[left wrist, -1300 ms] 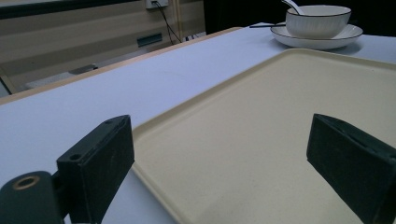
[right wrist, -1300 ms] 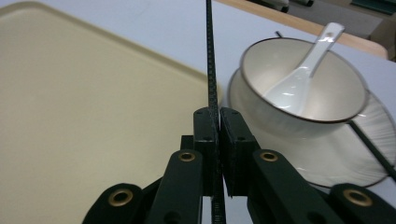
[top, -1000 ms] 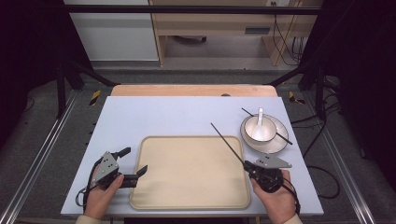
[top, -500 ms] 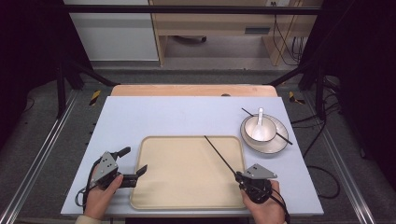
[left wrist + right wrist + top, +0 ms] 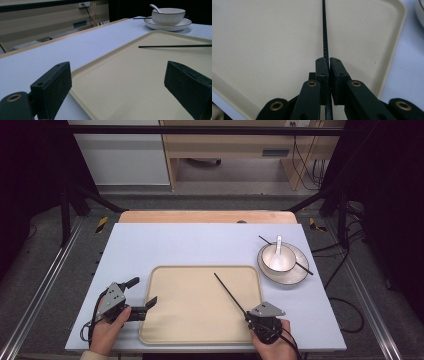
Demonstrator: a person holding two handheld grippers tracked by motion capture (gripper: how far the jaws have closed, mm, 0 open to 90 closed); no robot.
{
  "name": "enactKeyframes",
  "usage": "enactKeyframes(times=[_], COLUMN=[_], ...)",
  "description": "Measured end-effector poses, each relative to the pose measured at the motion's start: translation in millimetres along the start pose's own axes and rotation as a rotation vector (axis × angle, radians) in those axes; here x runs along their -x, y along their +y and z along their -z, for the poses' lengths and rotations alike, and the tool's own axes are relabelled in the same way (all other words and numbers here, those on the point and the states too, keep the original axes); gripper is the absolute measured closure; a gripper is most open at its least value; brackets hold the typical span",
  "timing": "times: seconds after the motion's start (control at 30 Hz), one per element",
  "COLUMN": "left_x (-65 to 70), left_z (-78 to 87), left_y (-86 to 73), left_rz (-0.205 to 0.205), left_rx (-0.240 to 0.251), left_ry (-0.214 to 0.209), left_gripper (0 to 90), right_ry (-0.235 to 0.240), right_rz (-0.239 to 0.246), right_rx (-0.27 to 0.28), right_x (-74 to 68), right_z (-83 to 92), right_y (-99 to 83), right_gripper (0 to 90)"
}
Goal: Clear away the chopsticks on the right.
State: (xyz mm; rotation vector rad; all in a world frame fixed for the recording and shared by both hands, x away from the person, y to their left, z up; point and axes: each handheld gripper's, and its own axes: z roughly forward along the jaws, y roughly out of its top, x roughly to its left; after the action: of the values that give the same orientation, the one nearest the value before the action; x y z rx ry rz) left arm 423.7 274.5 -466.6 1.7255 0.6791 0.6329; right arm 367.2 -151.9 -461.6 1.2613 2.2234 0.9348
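The right gripper [image 5: 251, 316] is at the near right corner of the beige tray [image 5: 190, 330]. Its fingers [image 5: 322, 72] are closed on a black chopstick [image 5: 229, 292], which points away from the person over the tray. The left gripper [image 5: 141, 296] is at the tray's near left edge with its fingers [image 5: 53, 87] wide apart and nothing between them. On the right side of the tabletop [image 5: 200, 242], a white bowl [image 5: 276, 257] stands on a plate [image 5: 295, 275]. A white spoon [image 5: 278, 245] is in the bowl, and a second chopstick [image 5: 303, 267] lies across the plate.
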Motion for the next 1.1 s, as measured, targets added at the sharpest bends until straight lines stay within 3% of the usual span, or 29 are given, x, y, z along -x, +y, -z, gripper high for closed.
enactKeyframes(times=[0.13, 0.5, 0.93, 1.0, 1.1], left_x=[-0.7, -1.0, -1.4, -1.6, -1.3], left_z=[1.3, 0.5, 1.2, 2.8, 4.0], left_y=[0.8, -0.2, -0.5, -1.4, -1.8], left_rz=[0.008, 0.000, -0.003, -0.006, -0.008], left_rx=[0.006, -0.002, -0.004, -0.010, -0.014], left_ry=[-0.003, -0.002, 0.003, 0.005, 0.008], left_gripper=[7.2, 7.2, 7.2, 7.2, 7.2], right_ry=[0.006, 0.017, 0.021, 0.024, 0.008], right_rz=[0.032, 0.038, 0.039, 0.053, 0.086], right_rx=[-0.012, -0.021, 0.091, 0.117, 0.155], right_x=[-4.4, -8.3, 1.3, 8.7, 20.0], right_z=[-4.0, -7.4, 8.8, 18.0, 31.3], right_y=[-1.6, -1.3, 4.2, 12.3, 22.4], right_gripper=[85.5, 83.7, 53.4, 41.7, 32.9])
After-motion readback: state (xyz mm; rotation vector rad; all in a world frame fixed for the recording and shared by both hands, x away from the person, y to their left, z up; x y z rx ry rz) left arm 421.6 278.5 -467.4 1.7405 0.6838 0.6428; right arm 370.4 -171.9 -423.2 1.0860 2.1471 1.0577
